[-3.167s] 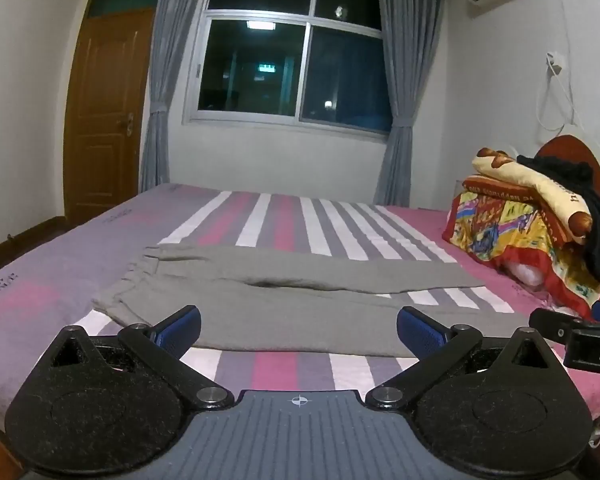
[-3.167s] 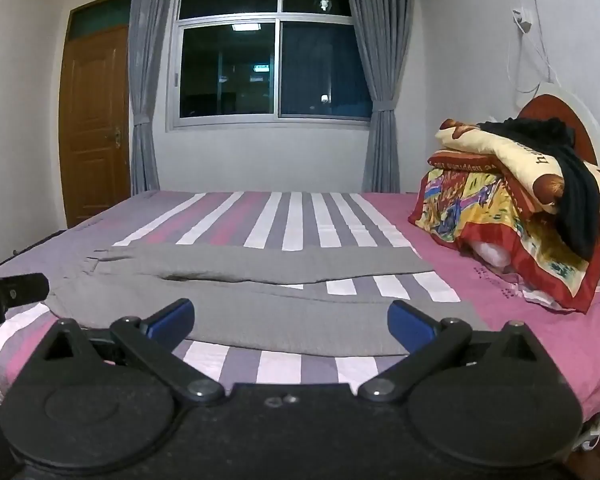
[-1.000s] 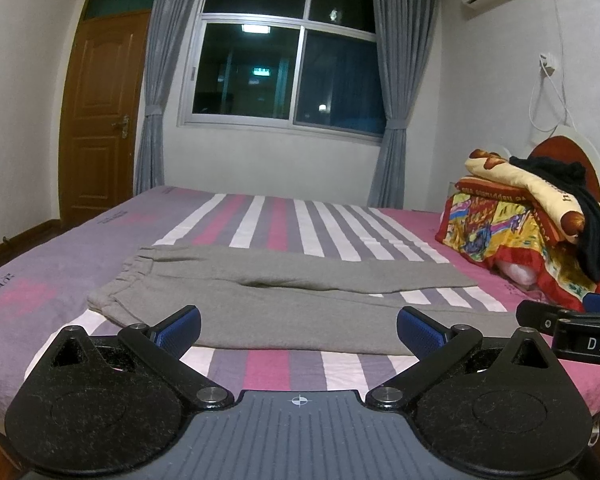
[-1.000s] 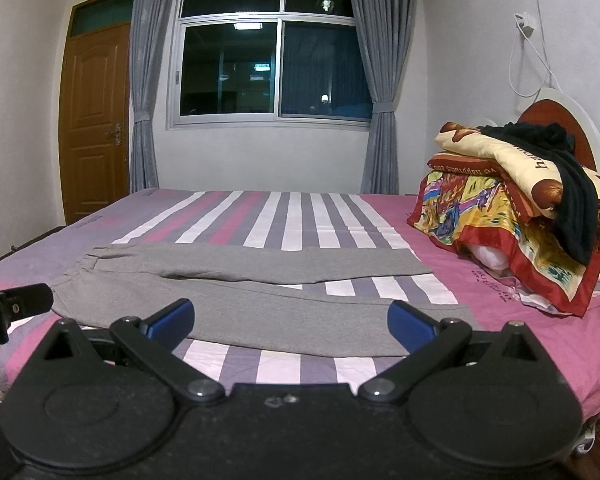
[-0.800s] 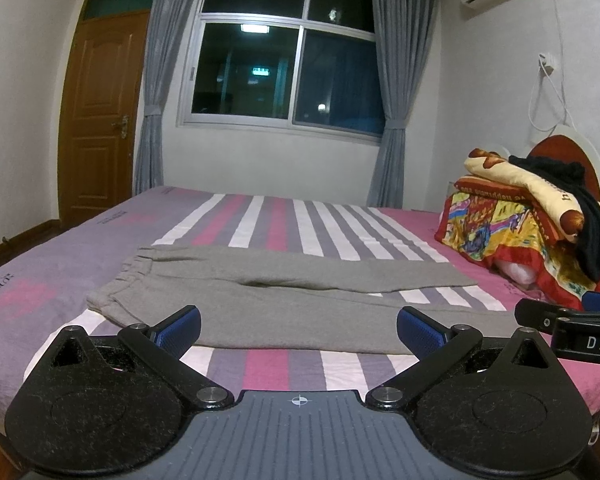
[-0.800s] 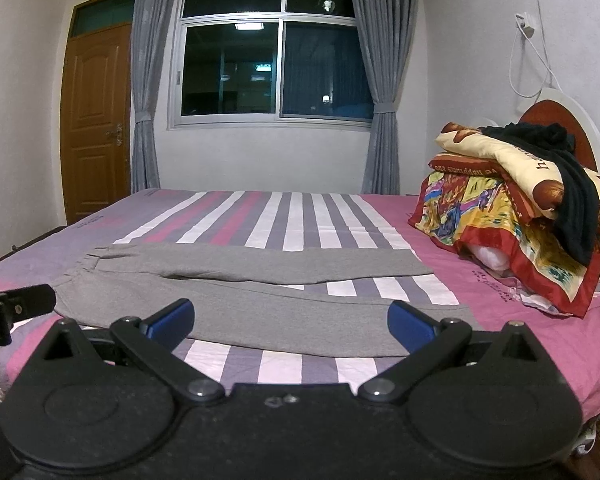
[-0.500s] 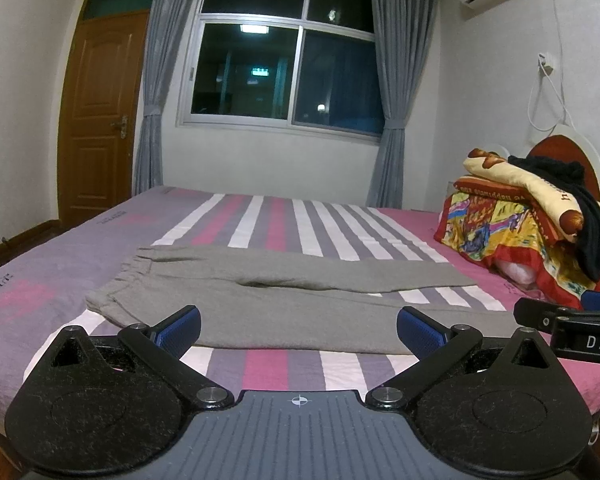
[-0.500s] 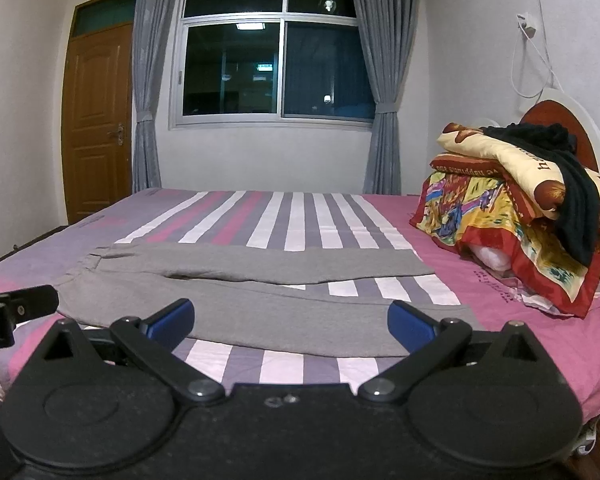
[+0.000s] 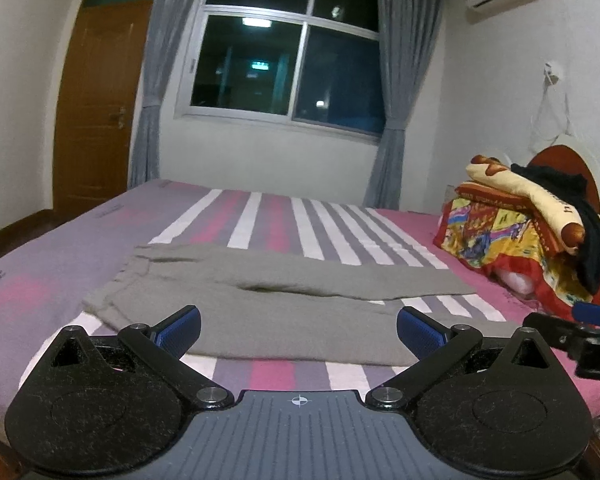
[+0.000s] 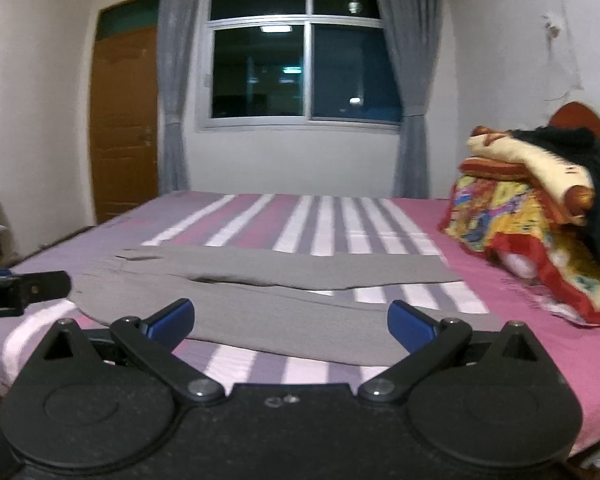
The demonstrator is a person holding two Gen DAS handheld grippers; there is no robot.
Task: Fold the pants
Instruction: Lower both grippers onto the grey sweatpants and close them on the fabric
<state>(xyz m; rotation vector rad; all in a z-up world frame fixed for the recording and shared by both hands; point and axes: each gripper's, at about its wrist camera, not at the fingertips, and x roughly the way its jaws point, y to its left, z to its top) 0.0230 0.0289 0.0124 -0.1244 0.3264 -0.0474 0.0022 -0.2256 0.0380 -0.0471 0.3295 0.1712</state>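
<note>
Both grippers sit at the near edge of the bed (image 9: 80, 248), and neither has hold of anything. The left gripper (image 9: 299, 330) has its jaws spread wide, blue pads (image 9: 179, 329) well apart, with nothing between them but a view of cloth beyond. Same story on the right gripper (image 10: 290, 320): jaws wide open, blue pads (image 10: 169, 318) holding nothing. The grey pants (image 9: 268, 300) lie flat across the striped purple, pink and white sheet, waistband to the left, legs running out to the right. The two legs are parted, the far leg stretching straight to the right and the near leg angling toward the near edge, with a small dark fold where they meet. From the right wrist view the pants (image 10: 260, 292) spread just past the open fingers, and the tip of the other gripper pokes in at the left edge, beside the waistband end. At the right end of the bed there is a heap of colourful bedding (image 9: 512, 240) with a black garment (image 9: 580, 216) draped over its top. On the far wall, a dark window (image 9: 284, 64) between grey curtains (image 9: 396, 92), and a brown door (image 9: 96, 108) off to the left.
</note>
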